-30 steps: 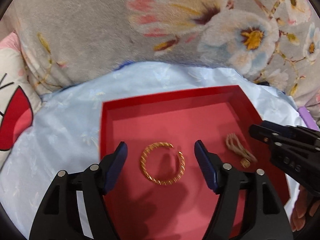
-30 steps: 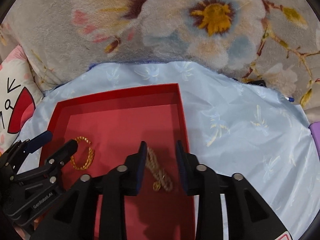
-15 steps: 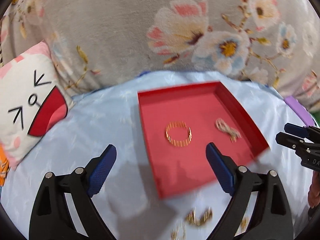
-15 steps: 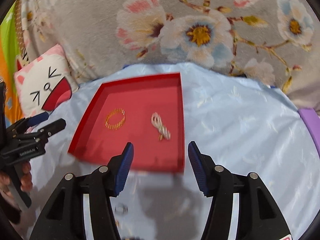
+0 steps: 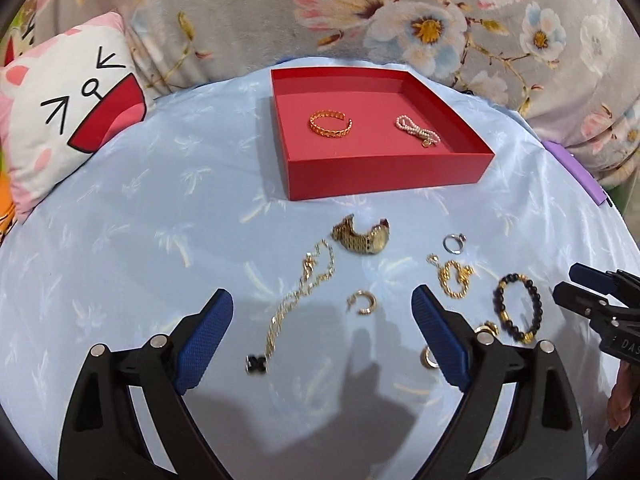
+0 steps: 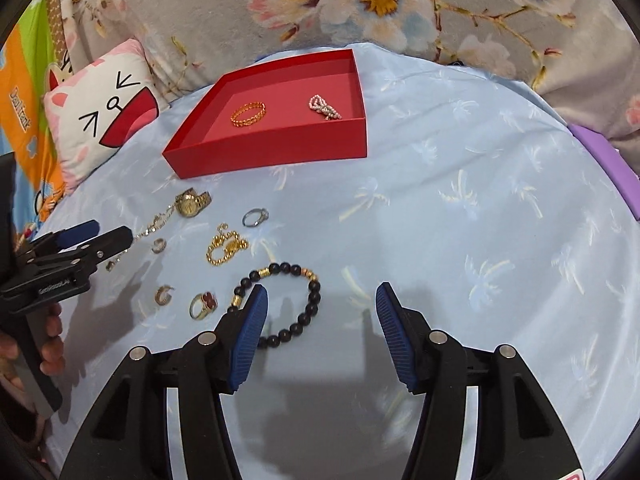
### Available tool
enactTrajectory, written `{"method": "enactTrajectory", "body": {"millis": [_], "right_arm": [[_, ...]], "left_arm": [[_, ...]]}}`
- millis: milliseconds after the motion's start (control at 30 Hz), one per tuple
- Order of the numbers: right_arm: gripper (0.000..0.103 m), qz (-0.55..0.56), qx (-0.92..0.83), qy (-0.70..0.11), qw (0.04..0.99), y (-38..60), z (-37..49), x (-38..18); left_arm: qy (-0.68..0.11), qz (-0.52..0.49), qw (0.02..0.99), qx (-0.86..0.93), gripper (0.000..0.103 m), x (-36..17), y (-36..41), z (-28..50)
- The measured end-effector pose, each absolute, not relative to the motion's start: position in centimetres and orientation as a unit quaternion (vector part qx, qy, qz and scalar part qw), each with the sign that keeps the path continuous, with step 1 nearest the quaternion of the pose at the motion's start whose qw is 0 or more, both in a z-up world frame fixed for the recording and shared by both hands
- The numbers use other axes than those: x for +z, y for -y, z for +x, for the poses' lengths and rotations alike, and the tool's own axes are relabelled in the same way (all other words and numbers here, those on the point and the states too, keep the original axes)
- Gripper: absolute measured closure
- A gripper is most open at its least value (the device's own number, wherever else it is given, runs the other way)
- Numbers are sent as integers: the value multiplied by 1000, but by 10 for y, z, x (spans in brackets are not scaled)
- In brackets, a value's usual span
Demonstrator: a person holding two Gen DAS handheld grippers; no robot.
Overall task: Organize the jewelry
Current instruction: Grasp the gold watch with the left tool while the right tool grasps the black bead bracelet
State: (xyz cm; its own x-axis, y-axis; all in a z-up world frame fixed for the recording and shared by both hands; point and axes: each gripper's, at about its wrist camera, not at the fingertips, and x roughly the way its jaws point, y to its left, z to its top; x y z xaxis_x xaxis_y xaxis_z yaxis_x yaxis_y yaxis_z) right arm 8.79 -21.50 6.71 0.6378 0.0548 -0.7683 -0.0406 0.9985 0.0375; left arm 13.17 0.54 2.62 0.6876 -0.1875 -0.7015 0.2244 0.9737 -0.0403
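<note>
A red tray (image 5: 384,168) (image 6: 272,156) lies on the light blue cloth and holds a gold bangle (image 5: 330,124) (image 6: 248,113) and a pearl bracelet (image 5: 418,131) (image 6: 324,107). In front of it lie a gold watch (image 5: 362,237) (image 6: 191,203), a gold chain necklace (image 5: 298,292), a silver ring (image 5: 454,242) (image 6: 255,217), a gold chain bracelet (image 5: 454,278) (image 6: 225,247), a black bead bracelet (image 5: 518,307) (image 6: 288,300), a red-stone ring (image 6: 204,305) and small hoop earrings (image 5: 362,302). My left gripper (image 5: 322,332) is open and empty above the necklace and earrings. My right gripper (image 6: 322,322) is open and empty over the bead bracelet.
A cat-face cushion (image 5: 68,120) (image 6: 100,120) lies at the left. A grey floral blanket (image 5: 360,12) rises behind the tray. A purple object (image 6: 608,164) sits at the cloth's right edge. Each gripper shows in the other's view, the left gripper (image 6: 90,240) and the right gripper (image 5: 576,284).
Both grippers have pulled back from the red tray and opened wider. The bangle and pearl bracelet stay in the tray, and the loose jewelry on the cloth has come into view.
</note>
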Motion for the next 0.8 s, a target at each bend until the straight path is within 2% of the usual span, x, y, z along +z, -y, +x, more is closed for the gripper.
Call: {"method": "enactTrajectory", "body": {"millis": [100, 267, 433, 500, 567, 800], "right_arm": [[51, 7, 27, -429, 903, 210, 86, 60], [67, 0, 22, -440, 898, 205, 92, 52], [80, -5, 12, -451, 892, 204, 100, 45], [82, -12, 10, -451, 893, 203, 102, 43], [93, -16, 11, -450, 893, 201, 105, 43], [96, 8, 13, -448, 894, 209, 102, 42]], "left_arm": [[-364, 41, 925, -102, 15, 23, -1, 116], [-364, 29, 925, -103, 15, 18, -2, 105], [-367, 20, 925, -99, 15, 15, -5, 104], [-364, 22, 926, -100, 15, 16, -4, 105], [-363, 24, 925, -105, 15, 18, -2, 107], [-363, 33, 923, -125, 16, 27, 10, 148]]}}
